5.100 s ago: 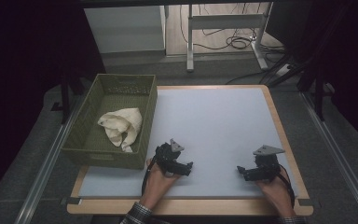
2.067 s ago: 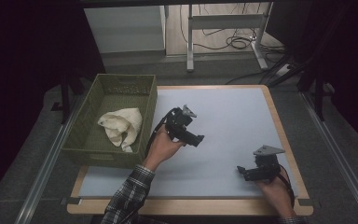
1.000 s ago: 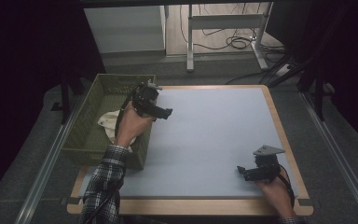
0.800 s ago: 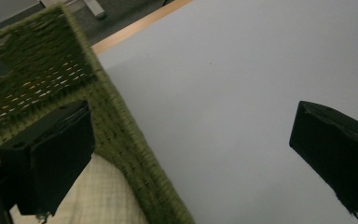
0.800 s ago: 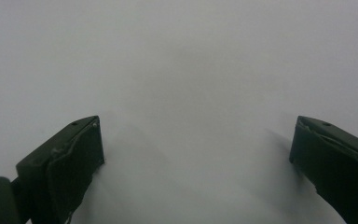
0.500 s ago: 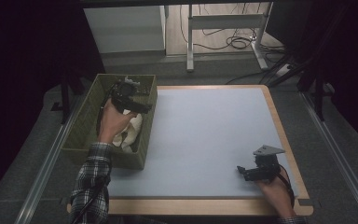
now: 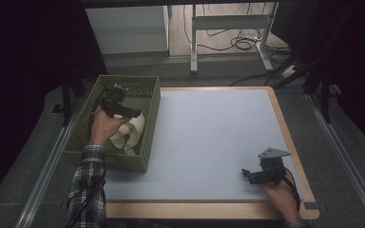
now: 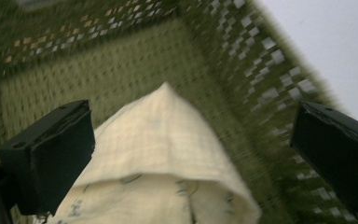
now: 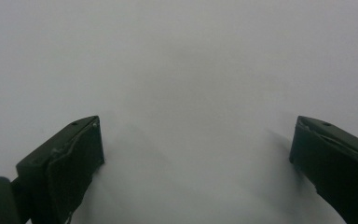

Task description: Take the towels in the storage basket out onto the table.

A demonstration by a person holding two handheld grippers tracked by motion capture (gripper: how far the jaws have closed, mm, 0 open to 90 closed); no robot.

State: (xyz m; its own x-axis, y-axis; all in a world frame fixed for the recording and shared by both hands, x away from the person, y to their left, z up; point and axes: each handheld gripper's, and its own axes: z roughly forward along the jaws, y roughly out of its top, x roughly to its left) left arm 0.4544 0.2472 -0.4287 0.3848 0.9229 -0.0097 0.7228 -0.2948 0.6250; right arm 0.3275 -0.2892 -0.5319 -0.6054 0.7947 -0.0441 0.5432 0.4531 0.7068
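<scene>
Setting: dim room with dark surroundings, cables on the floor beyond a pale blue-grey table [image 7: 209, 137] edged in light wood.
Basket: green woven basket [image 7: 149, 118] stands at the table's left edge, partly overhanging it, a walled container that keeps its contents in one heap.
Cloth: cream cloth [image 7: 132, 130] lies crumpled inside the basket, bunched toward the wall nearest the table's middle; in the left gripper view its rounded fold [image 8: 168, 154] rises as a peak with the basket's mesh behind it.
Left gripper: left gripper [image 7: 135, 114] is held over the basket's interior, tilted down toward the cloth, jaws spread wide with nothing between them yet.
Reason for that pose: judging by the wide spread and the downward aim, the hand is lining up to pinch the raised fold, the easiest part of a soft heap to catch.
Cloth relative to claw: the fold sits between the two jaws and a little ahead of them, nearer the jaw on the view's left; whether that jaw touches the fabric cannot be told through the blur.
Right gripper: right gripper [image 7: 245, 174] rests low at the table's near right corner, well apart from the basket, jaws wide apart and holding nothing, bare tabletop ahead of it [image 9: 191, 154].
Reason for that pose: it looks parked out of the way, leaving the middle of the table free as a place to bring the cloth.
</scene>
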